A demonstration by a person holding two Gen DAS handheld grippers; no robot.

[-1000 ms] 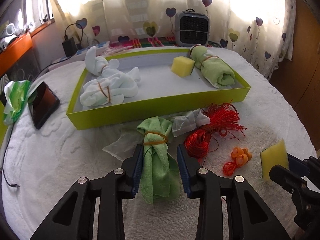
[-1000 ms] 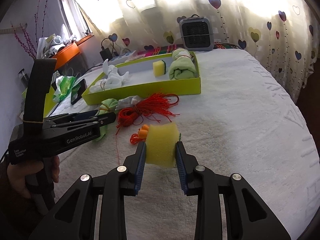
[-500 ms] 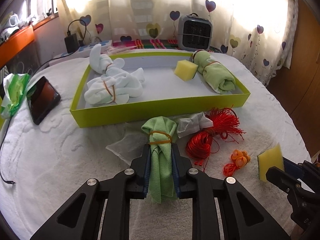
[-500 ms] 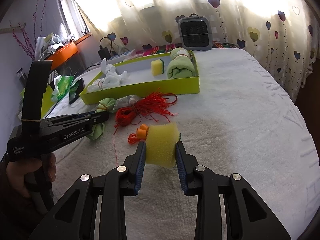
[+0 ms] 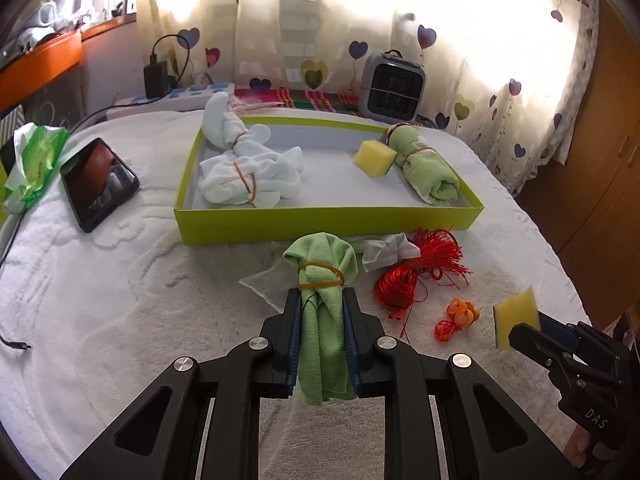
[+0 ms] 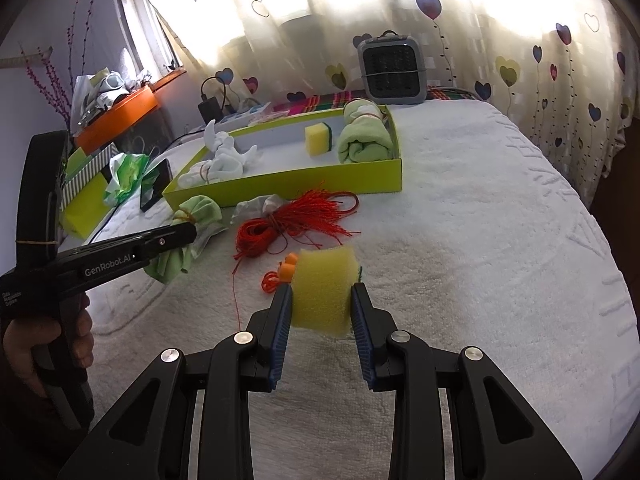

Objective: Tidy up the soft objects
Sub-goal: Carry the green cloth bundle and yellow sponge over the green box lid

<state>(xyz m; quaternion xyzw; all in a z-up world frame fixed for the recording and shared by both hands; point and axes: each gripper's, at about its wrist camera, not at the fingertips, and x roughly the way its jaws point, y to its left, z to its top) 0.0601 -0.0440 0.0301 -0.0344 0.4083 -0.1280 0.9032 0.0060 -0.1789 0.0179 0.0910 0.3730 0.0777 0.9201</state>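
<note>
In the left wrist view the left gripper [image 5: 322, 322] sits at the lower centre of the frame, its two blue-padded fingers [image 5: 294, 332] pressed against the sides of a green cloth bundle [image 5: 322, 280]. The cloth runs lengthwise between the fingers: its lower tail hangs below the pads toward the bottom of the frame, while its banded head, tied with a rubber band [image 5: 320, 276], sticks out past the fingertips toward the tray. A crumpled pale grey cloth [image 5: 386, 252] lies just right of the bundle's head, touching a coil of red cord [image 5: 416, 276].

The lime-green tray [image 5: 320, 224] fills the middle of that frame. Inside it, at left, lies a white cloth bundle [image 5: 248, 176]; at right, a yellow sponge [image 5: 374, 158] rests against a rolled green towel [image 5: 428, 172]. A phone [image 5: 100, 182] lies left of the tray on the white bedspread [image 5: 120, 300], and a small grey heater [image 5: 394, 88] stands behind it.

In the right wrist view the right gripper [image 6: 322, 312] is at the lower centre, its fingers clamped on a second yellow sponge [image 6: 324, 292], which fills the gap between the pads and rises above the fingertips. Orange earplugs [image 6: 286, 270] on a cord lie just behind it to the left. At the left edge a hand [image 6: 48, 344] holds the left gripper's handle.
</note>
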